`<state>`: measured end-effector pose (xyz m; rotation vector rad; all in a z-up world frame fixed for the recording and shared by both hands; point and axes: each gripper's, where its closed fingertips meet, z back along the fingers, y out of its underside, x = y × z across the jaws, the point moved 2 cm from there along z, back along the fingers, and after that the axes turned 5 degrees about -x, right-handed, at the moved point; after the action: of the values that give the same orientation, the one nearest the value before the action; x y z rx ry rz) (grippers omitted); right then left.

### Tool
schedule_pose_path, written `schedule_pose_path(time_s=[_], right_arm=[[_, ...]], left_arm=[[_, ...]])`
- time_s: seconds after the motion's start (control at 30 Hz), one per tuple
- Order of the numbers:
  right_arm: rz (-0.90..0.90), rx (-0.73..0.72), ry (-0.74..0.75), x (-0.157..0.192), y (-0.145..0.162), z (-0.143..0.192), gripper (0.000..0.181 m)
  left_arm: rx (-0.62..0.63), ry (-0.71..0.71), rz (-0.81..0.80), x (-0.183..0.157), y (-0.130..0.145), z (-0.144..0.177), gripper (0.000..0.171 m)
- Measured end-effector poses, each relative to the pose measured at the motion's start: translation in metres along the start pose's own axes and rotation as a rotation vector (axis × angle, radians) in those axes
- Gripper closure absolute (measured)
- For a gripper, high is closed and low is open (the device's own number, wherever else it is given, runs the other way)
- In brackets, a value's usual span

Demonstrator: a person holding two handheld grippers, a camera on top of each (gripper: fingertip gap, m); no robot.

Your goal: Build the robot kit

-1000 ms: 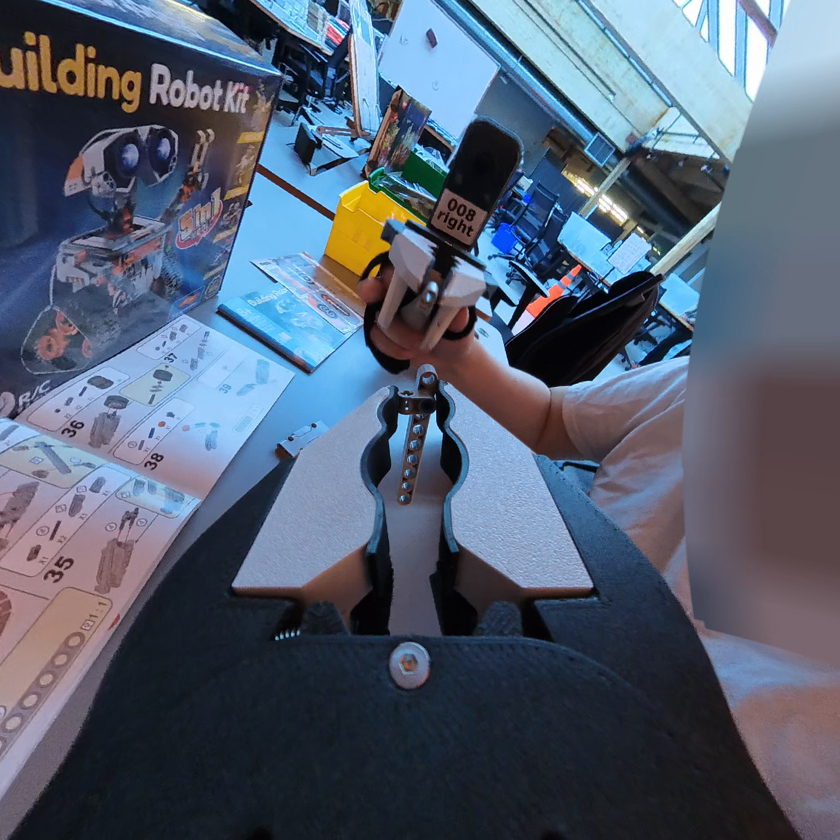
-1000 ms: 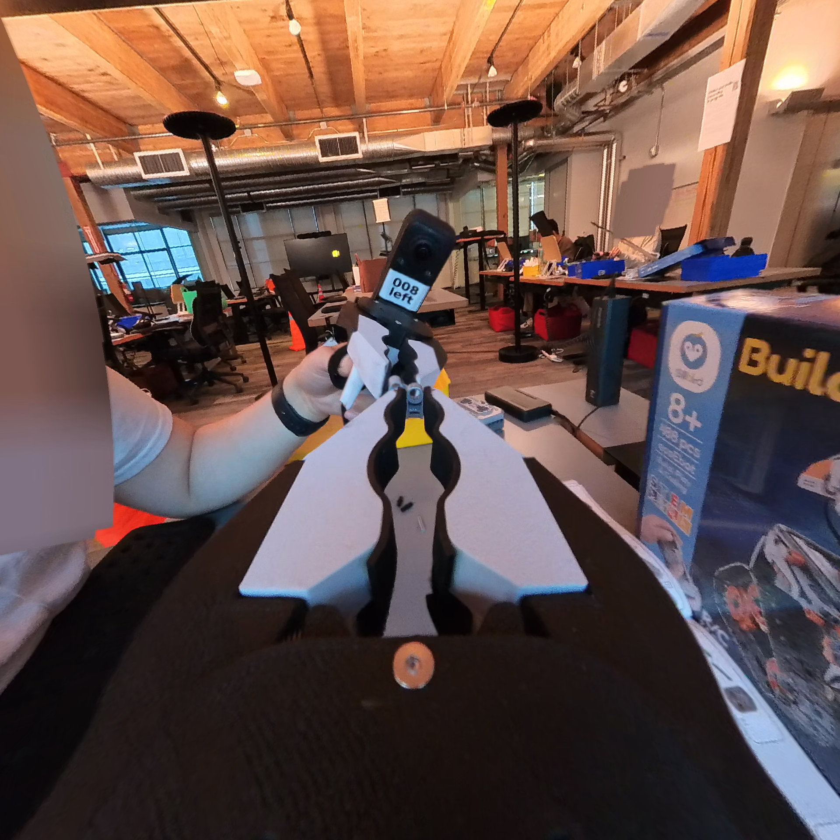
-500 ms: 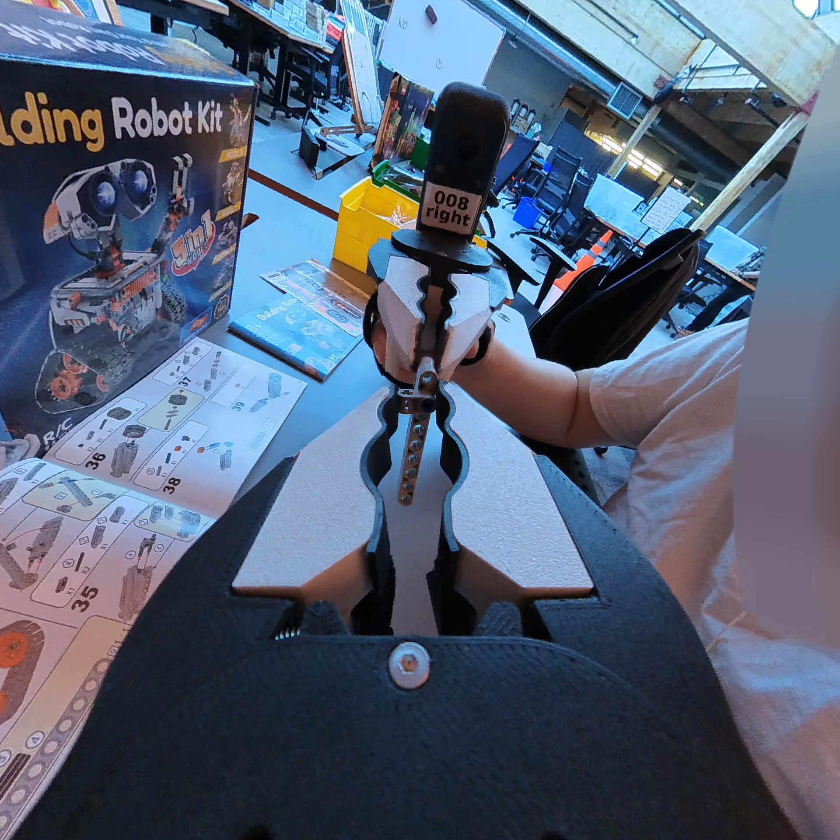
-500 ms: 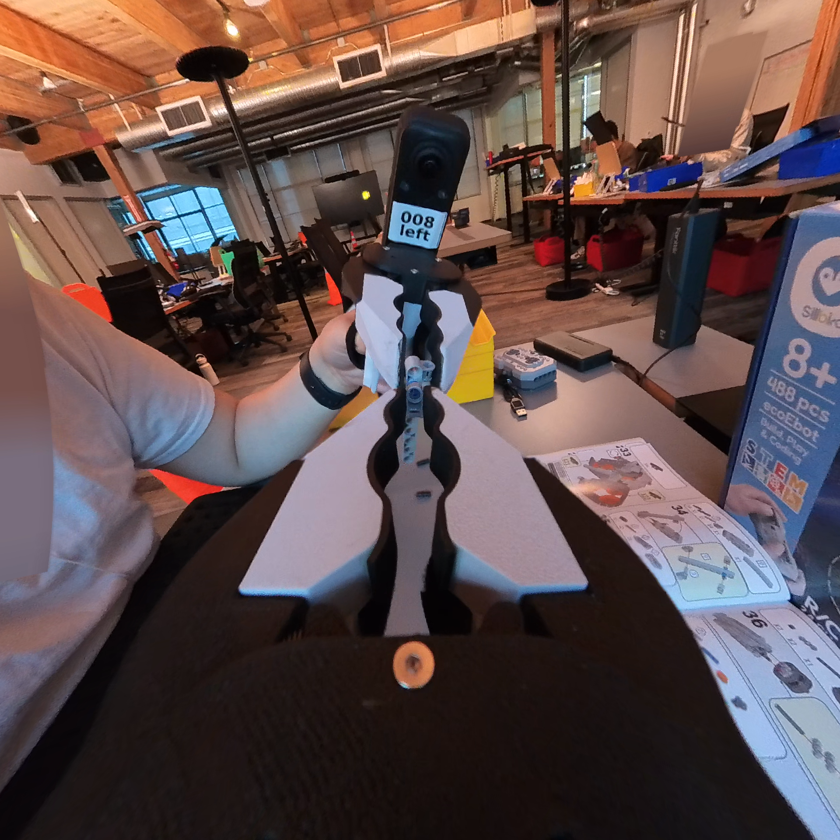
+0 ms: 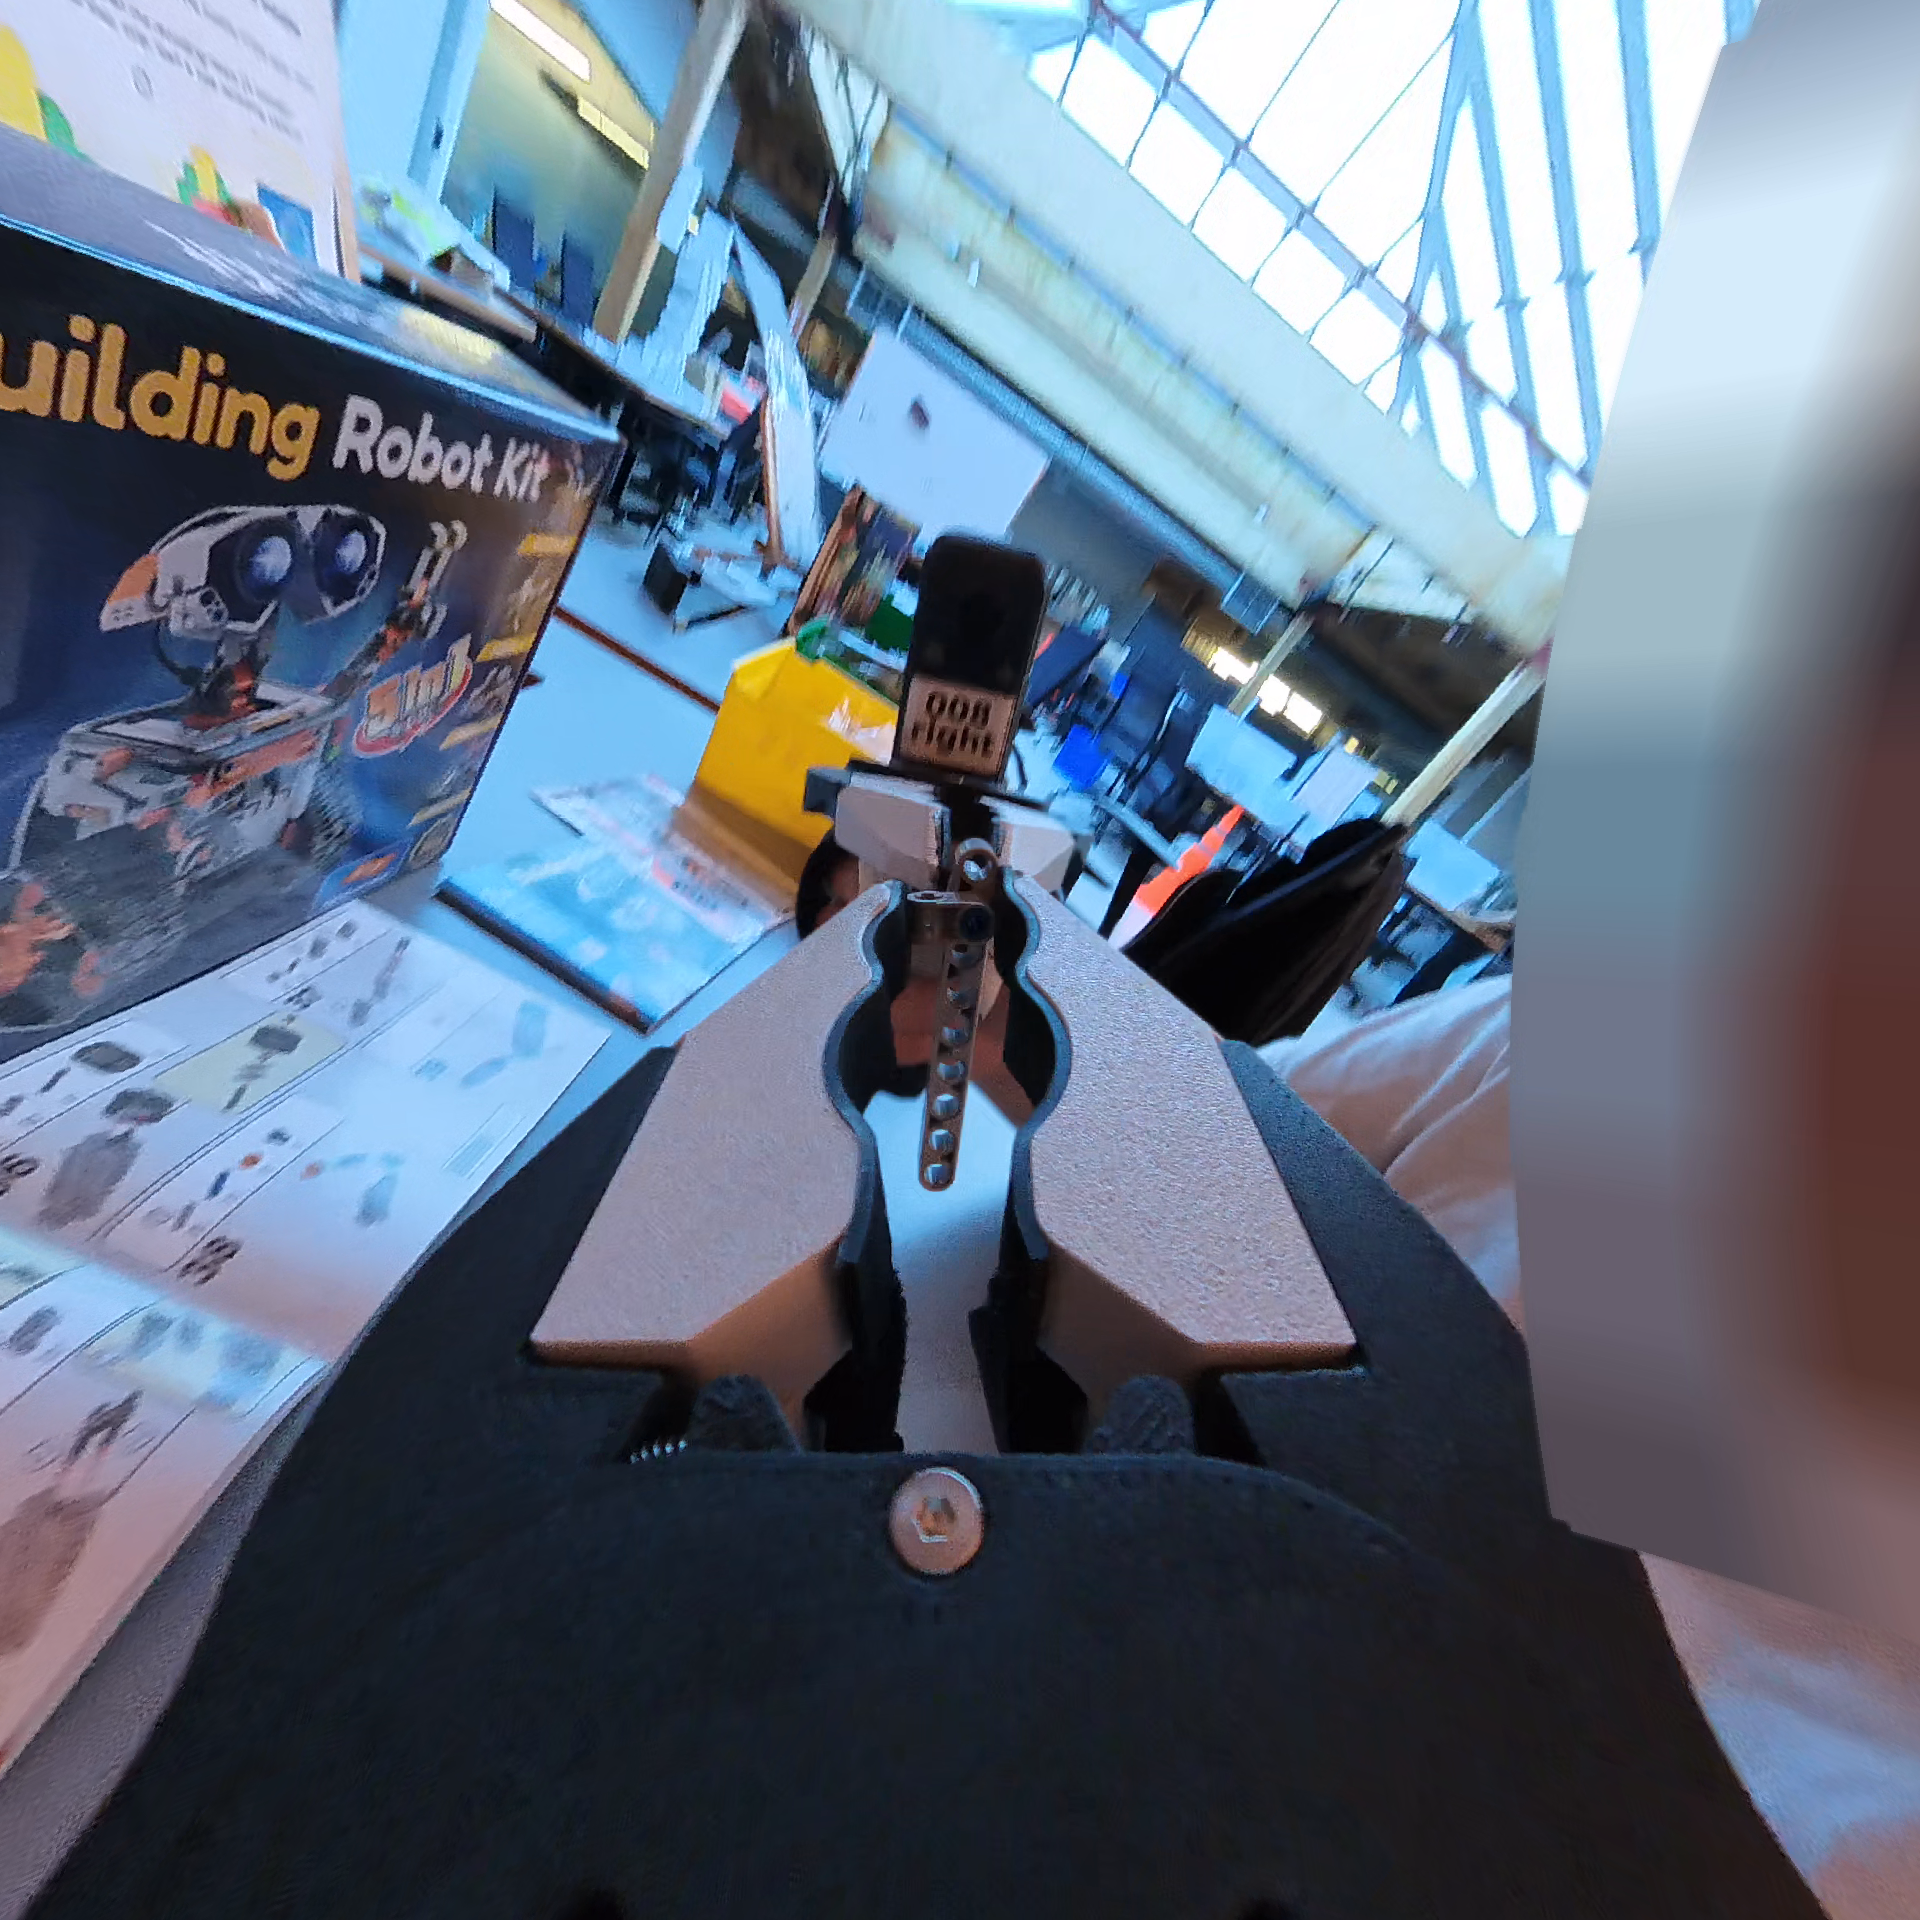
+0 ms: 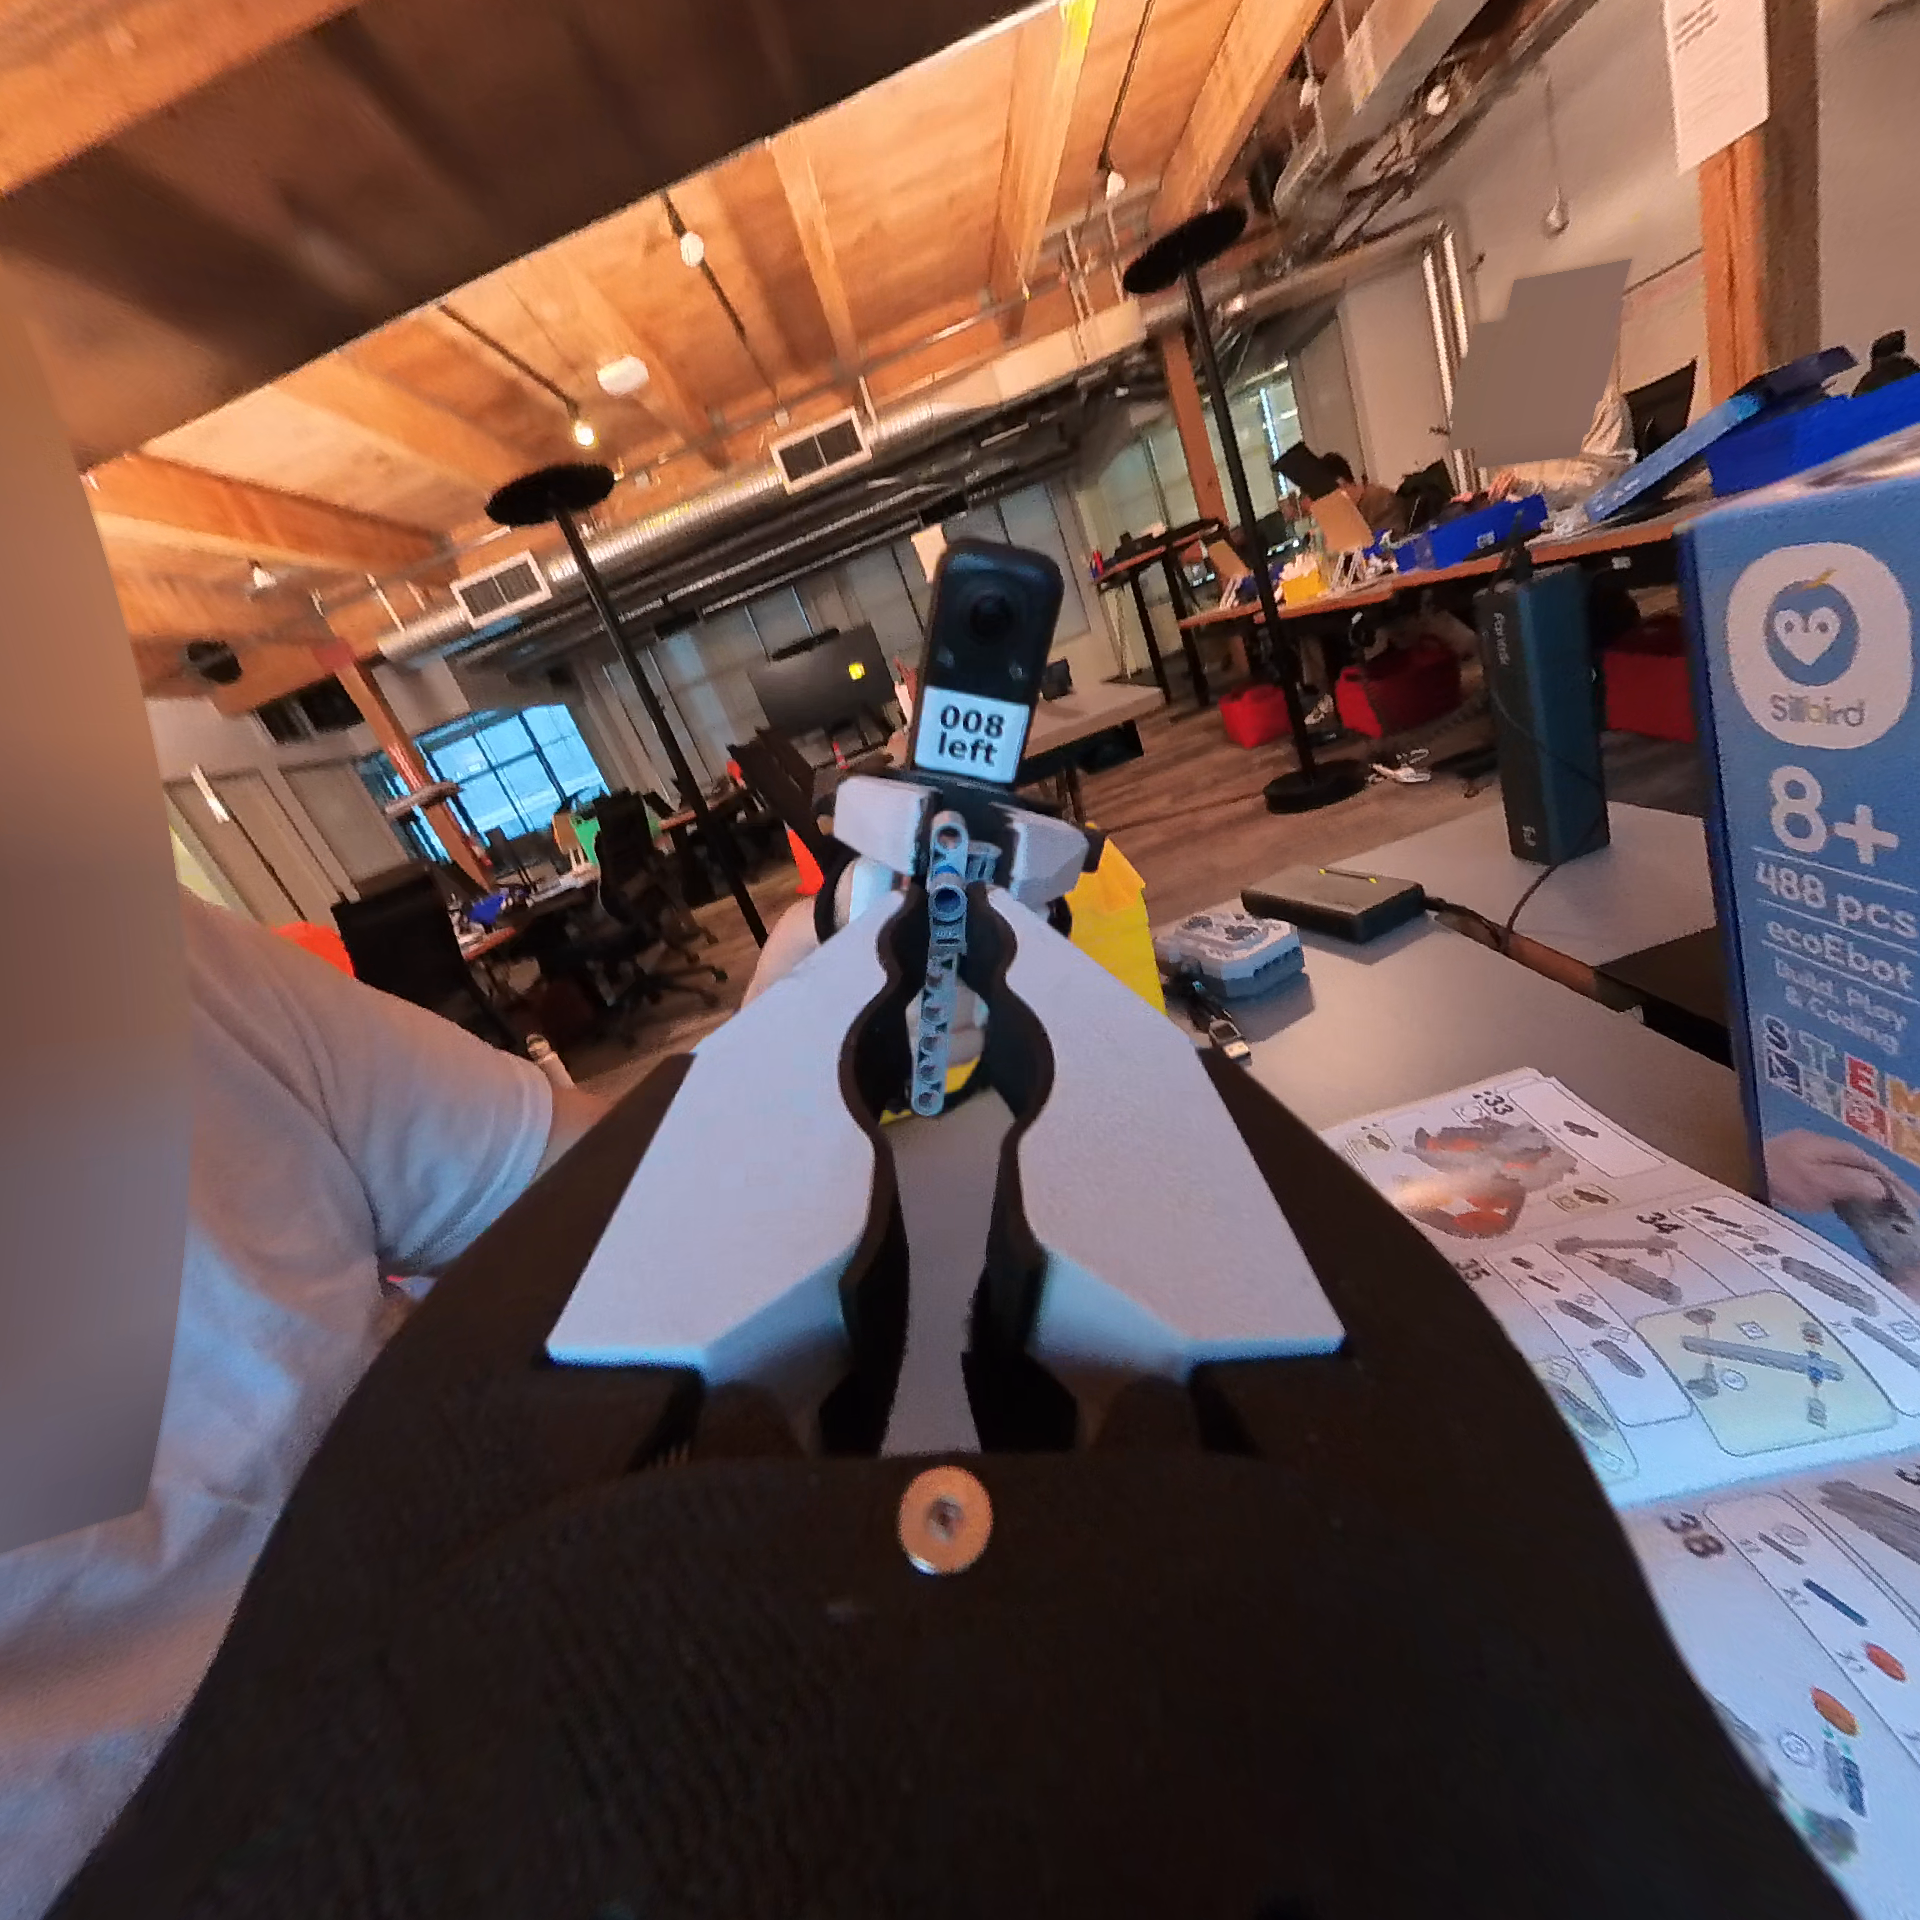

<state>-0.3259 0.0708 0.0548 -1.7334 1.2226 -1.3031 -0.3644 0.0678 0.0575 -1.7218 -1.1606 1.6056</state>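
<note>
Left claw (image 5: 948, 906) – clenched on grey holed beam (image 5: 951, 1049), held in the air | my right claw (image 6: 948, 904) – clenched tip-to-tip at beam's top, on what I cannot tell | booklet (image 5: 312, 1049), box (image 5: 260, 623) beside me

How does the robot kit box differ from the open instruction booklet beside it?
The kit box stands upright; the instruction booklet lies flat and open. The kit box has a dark front with one large robot picture; the instruction booklet is pale, with many small step diagrams. Both bear printed pictures.
</note>
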Motion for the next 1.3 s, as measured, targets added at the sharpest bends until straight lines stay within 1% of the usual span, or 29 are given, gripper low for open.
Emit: schedule_pose_path(time_s=[0.13,0.37,0.43,0.5,0.57,0.63,0.67,0.77,0.83,1.1,1.2,1.3], right_arm=[[0.011,-0.034,0.010,0.001,-0.004,0.000,0.176],[0.054,-0.044,0.035,0.003,-0.003,-0.002,0.175],[0.075,-0.025,0.042,0.002,-0.003,-0.001,0.175],[0.113,0.008,0.060,0.002,-0.004,0.000,0.176],[0.145,0.074,0.053,0.003,-0.002,0.001,0.175],[0.176,0.168,0.034,0.004,0.003,0.004,0.175],[0.213,0.196,0.040,0.004,0.004,0.005,0.175],[0.253,0.202,0.031,0.007,0.003,0.006,0.175],[0.240,0.187,0.024,0.008,0.002,0.005,0.175],[0.230,0.157,0.040,0.004,0.002,0.004,0.175],[0.244,0.188,0.039,0.004,0.003,0.007,0.175],[0.256,0.237,0.021,0.006,0.005,0.009,0.175]], left_arm=[[-0.054,0.020,0.014,-0.001,-0.002,-0.002,0.159],[-0.103,0.033,0.024,-0.002,-0.004,-0.004,0.159],[-0.080,0.027,0.017,-0.003,-0.003,-0.004,0.159],[-0.021,-0.001,-0.020,-0.003,0.001,-0.005,0.159],[0.051,-0.034,-0.086,-0.005,0.006,-0.006,0.159],[0.124,-0.049,-0.122,-0.005,0.012,-0.005,0.159],[0.136,-0.057,-0.131,-0.005,0.013,-0.005,0.158],[0.126,-0.029,-0.117,-0.005,0.013,-0.006,0.159],[0.092,0.001,-0.073,-0.007,0.010,-0.006,0.159],[-0.010,0.034,0.017,-0.001,0.005,-0.007,0.159],[0.029,0.041,0.051,0.000,0.010,-0.008,0.159],[0.080,0.024,0.009,-0.002,0.014,-0.007,0.159]])
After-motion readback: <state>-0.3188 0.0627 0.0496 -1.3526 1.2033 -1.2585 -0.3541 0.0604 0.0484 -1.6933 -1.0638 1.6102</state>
